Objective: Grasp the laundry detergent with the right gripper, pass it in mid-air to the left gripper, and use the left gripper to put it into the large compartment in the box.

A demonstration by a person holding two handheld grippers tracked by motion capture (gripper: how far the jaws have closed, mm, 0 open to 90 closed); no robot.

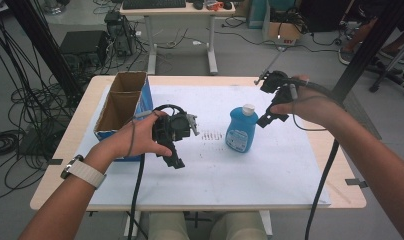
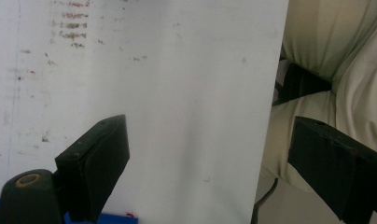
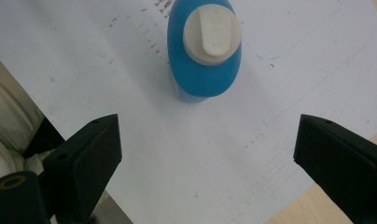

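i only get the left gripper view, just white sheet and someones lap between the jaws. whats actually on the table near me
Observer: A blue bottle with a white cap stands upright on the white sheet, between the two grippers.
Operator: is the other gripper on it
Observer: No. The right gripper hangs above the bottle with its jaws spread wide and nothing between them.
Operator: anything on my side
Observer: An open cardboard box with blue sides sits at the table's left edge, just beyond the left hand; I cannot tell what is inside.
Operator: and my jaws
Observer: The left gripper is open too, held above the sheet, empty.
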